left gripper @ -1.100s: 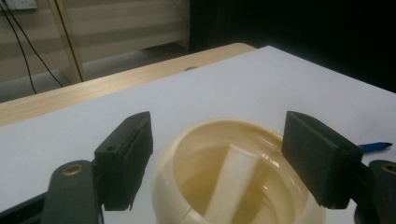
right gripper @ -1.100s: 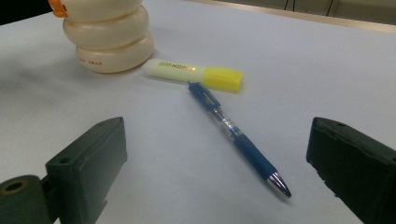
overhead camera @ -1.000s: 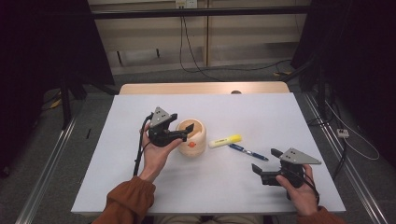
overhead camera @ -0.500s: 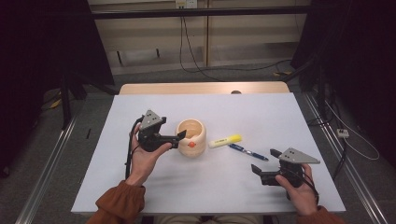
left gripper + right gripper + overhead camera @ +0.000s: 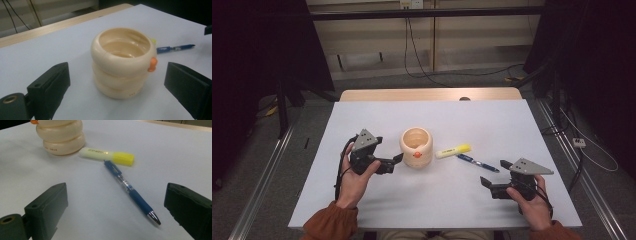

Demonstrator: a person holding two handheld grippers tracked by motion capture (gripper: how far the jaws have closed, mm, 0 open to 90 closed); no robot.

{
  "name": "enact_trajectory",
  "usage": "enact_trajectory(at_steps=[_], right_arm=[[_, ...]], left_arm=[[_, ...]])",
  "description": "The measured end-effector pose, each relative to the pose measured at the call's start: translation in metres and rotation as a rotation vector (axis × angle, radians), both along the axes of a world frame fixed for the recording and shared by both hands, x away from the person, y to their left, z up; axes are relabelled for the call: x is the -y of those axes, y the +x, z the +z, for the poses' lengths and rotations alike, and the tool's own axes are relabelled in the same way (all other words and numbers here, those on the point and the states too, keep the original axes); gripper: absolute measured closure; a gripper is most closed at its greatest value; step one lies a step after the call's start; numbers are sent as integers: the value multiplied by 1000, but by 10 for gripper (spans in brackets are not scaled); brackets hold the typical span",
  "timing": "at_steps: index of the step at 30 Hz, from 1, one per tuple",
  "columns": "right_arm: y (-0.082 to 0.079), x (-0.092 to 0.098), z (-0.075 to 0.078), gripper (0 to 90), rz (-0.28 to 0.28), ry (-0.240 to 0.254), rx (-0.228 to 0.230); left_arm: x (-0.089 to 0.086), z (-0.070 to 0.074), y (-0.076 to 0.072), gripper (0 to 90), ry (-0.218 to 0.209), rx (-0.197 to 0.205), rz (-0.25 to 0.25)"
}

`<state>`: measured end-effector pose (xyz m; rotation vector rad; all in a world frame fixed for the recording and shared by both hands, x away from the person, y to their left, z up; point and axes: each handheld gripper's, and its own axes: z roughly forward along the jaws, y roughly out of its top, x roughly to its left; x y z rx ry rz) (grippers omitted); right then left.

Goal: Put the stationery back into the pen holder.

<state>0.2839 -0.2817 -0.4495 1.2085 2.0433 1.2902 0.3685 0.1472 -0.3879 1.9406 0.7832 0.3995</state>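
Upright, cream ringed cup [image 5: 123, 62] (orange nub on its side), both grippers' fingers spread, empty.

Your high view looks forward and down over the whole table [image 5: 377, 210]. Your 2 gripper views sit low and close — both share the cream cup [image 5: 123, 62] and blue pen [image 5: 131, 191].

- The tabletop [image 5: 472, 125] is evenly lit from above, while the surroundings are left dark.
- Soft shadows are cast (short ones).
- Near jaws are rendered slightly blurred in both gripper views.
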Motion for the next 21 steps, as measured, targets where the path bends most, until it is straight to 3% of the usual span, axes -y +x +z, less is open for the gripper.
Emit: enact_trajectory(at_steps=[5, 9, 17, 21], right_arm=[[0, 1, 1, 49, -2, -9, 10], [0, 0, 3, 51, 5, -11, 7], [2, 3, 5, 58, 7, -1, 2], [7, 7, 13, 76, 14, -3, 21]], left_arm=[[-7, -4, -13, 65, 24, 1, 18], [-15, -10, -21, 67, -2, -3, 37], [-32, -19, -36, 70, 17, -8, 76], [-40, -24, -44, 70, 18, -18, 100]])
